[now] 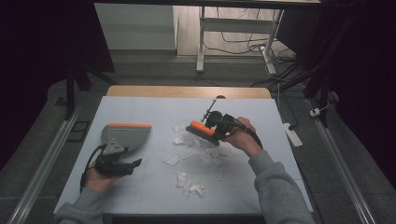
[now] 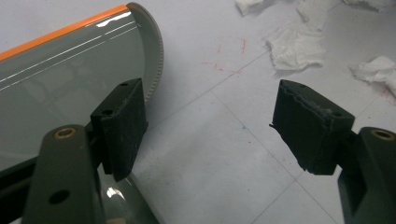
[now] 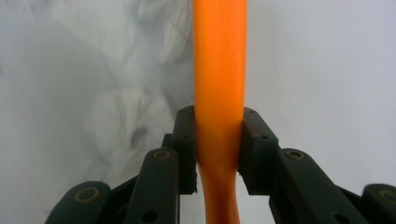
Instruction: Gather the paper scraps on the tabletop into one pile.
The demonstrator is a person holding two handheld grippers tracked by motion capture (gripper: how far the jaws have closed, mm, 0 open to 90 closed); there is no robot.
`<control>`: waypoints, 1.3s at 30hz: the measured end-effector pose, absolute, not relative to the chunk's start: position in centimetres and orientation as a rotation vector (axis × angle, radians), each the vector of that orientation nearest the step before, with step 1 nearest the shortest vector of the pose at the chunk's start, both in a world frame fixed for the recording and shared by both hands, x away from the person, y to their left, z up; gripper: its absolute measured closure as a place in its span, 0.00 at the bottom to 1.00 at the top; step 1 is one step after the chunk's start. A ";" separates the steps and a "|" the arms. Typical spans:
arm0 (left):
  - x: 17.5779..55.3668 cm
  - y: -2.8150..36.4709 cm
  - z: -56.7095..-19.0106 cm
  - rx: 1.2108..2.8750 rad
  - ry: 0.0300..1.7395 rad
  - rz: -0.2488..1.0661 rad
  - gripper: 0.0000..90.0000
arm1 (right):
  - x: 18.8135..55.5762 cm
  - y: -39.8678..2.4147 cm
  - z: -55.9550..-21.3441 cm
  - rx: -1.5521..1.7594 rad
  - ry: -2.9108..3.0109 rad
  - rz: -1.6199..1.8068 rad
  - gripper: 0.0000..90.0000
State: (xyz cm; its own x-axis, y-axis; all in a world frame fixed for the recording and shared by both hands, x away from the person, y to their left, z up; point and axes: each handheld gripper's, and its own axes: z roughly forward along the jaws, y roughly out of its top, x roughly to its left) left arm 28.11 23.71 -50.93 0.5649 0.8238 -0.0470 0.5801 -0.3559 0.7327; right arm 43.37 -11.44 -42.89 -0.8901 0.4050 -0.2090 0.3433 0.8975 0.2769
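Observation:
A grey dustpan [image 1: 125,135] with an orange front edge lies on the table's left side; its glossy pan [image 2: 60,74] sits by my left gripper's left jaw. My left gripper [image 1: 122,165] [image 2: 205,126] rests just in front of the dustpan, open, nothing between its jaws. My right gripper [image 1: 215,126] [image 3: 218,147] is shut on the orange back of a hand brush [image 1: 202,131] [image 3: 219,79], held low over the table's middle with dark bristles down. Several torn white paper scraps [image 1: 189,184] [image 2: 296,44] lie scattered beneath and in front of the brush.
The light table mat [image 1: 140,196] covers a wooden table [image 1: 187,91]. A power strip [image 1: 293,134] lies off the right edge. Desk legs and cables [image 1: 261,44] stand on the floor beyond the far edge.

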 end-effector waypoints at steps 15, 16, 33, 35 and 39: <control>28.3 24.0 -51.0 2.060 1.126 0.430 0.30 | 49.4 -8.1 -42.4 0.625 2.663 0.408 0.78; 28.3 24.1 -51.0 2.060 1.125 0.432 0.30 | 49.7 -7.6 -42.8 0.615 2.674 0.377 0.78; 28.3 24.6 -51.2 2.049 1.125 0.425 0.31 | 49.4 -2.2 -45.7 0.423 2.737 0.171 0.78; 28.3 24.6 -51.2 2.050 1.126 0.428 0.31 | 48.9 -2.1 -45.8 0.396 2.736 0.144 0.78; 28.3 24.7 -51.2 2.049 1.127 0.429 0.31 | 47.8 -2.4 -45.7 0.345 2.765 0.155 0.78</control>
State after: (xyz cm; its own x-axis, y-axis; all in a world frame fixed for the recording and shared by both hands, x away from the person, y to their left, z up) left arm 28.30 24.69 -51.19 0.5569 0.8284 -0.0602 0.5790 -0.3352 0.7432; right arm 47.82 -2.40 -45.67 -0.9094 0.2564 -0.3275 0.2182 0.9644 0.1493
